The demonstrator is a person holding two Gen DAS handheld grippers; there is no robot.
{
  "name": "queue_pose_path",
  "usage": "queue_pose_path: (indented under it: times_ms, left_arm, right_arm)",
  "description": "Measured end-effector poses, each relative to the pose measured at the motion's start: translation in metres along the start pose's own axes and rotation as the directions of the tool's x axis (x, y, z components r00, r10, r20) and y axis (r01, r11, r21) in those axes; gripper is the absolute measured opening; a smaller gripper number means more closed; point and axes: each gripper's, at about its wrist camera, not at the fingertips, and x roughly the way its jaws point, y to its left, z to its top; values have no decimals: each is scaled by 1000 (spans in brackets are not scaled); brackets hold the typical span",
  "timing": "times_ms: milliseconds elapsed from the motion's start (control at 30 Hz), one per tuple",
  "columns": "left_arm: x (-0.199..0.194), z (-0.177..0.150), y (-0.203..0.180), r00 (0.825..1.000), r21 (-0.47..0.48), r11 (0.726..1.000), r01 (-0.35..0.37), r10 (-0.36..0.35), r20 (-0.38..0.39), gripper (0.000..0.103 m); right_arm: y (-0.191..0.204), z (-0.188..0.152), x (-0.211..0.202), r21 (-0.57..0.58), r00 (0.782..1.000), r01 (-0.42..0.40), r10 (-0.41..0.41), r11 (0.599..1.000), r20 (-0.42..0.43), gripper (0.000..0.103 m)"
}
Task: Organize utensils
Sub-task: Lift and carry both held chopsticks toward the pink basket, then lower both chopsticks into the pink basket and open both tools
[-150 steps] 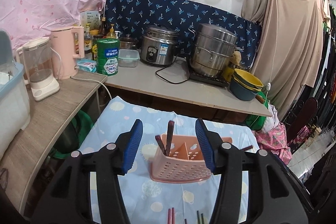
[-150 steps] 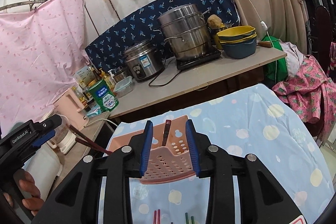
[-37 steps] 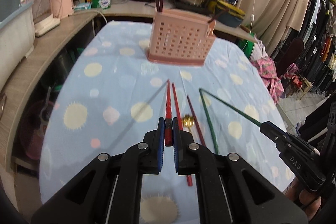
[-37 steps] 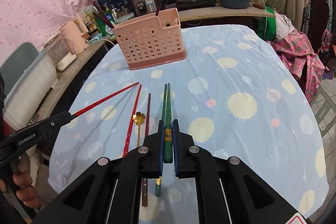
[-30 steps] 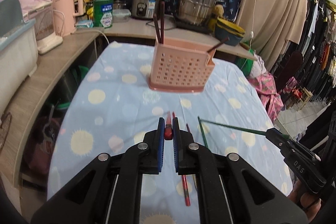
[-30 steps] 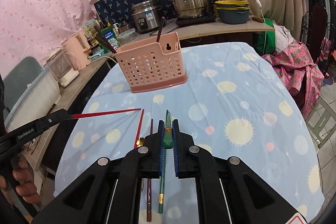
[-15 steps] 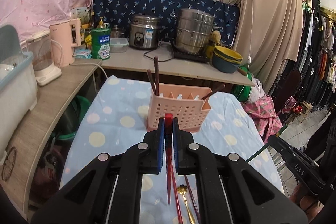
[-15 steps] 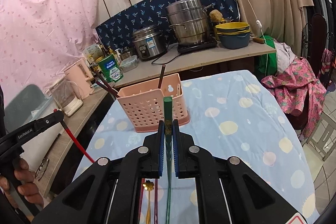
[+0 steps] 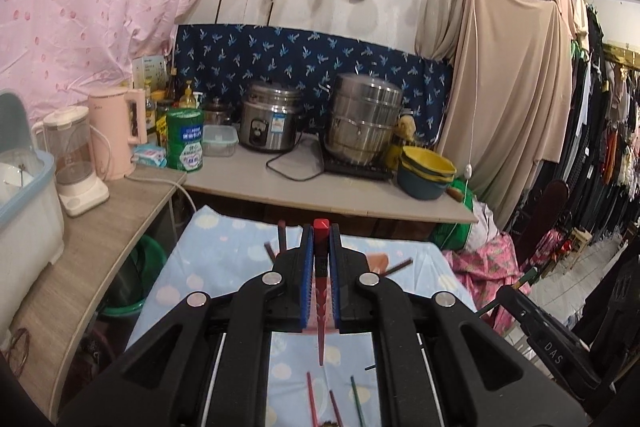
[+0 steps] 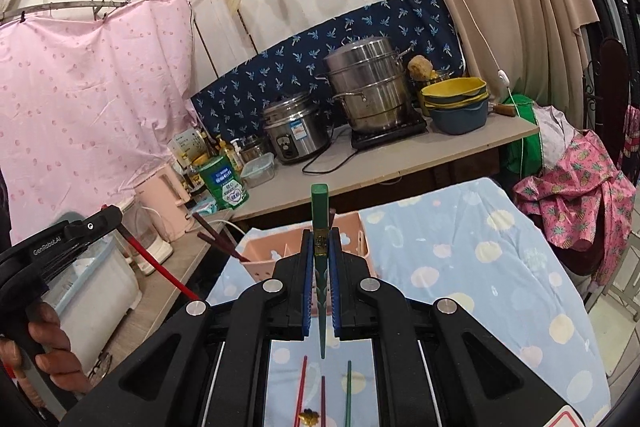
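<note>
My left gripper (image 9: 320, 239) is shut on a red chopstick (image 9: 321, 331) that stands upright, tip down, above the blue spotted tablecloth (image 9: 224, 259). My right gripper (image 10: 320, 243) is shut on a green chopstick (image 10: 319, 207), also upright. The pink slotted basket (image 10: 260, 255) sits just beyond both grippers, largely hidden behind the fingers, with dark chopsticks (image 10: 218, 241) leaning out of it. In the right wrist view the left gripper (image 10: 108, 221) shows at the left with its red chopstick (image 10: 164, 271). A red chopstick (image 10: 302, 383), a dark one (image 10: 323, 399), a green one (image 10: 348, 387) and a gold spoon (image 10: 309, 415) lie on the cloth below.
Behind the table runs a counter (image 9: 280, 195) with a rice cooker (image 9: 268, 123), a steel steamer pot (image 9: 366, 119), stacked bowls (image 9: 426, 171), a green tin (image 9: 185, 139) and a pink kettle (image 9: 116, 139). A white bin (image 9: 24, 211) stands on the left shelf. Clothes hang at the right.
Both grippers have risen off the cloth with their chopsticks and tilted up. The chopsticks now hang tip down, and the basket has slid behind the fingers.
</note>
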Motion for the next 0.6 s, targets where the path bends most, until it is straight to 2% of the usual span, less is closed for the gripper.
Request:
queue_pose_path:
  times_ms: [367,600]
  left_arm:
    - [20,54,0,993,-17,1000,-7,9,121,7]
    - [48,64,10,990,-34,999,-34,38,134,7]
  right_arm:
    - [8,56,32,52,990,-52,45,997,132,7]
    - [9,74,64,79,987,-63,50,995,152,7]
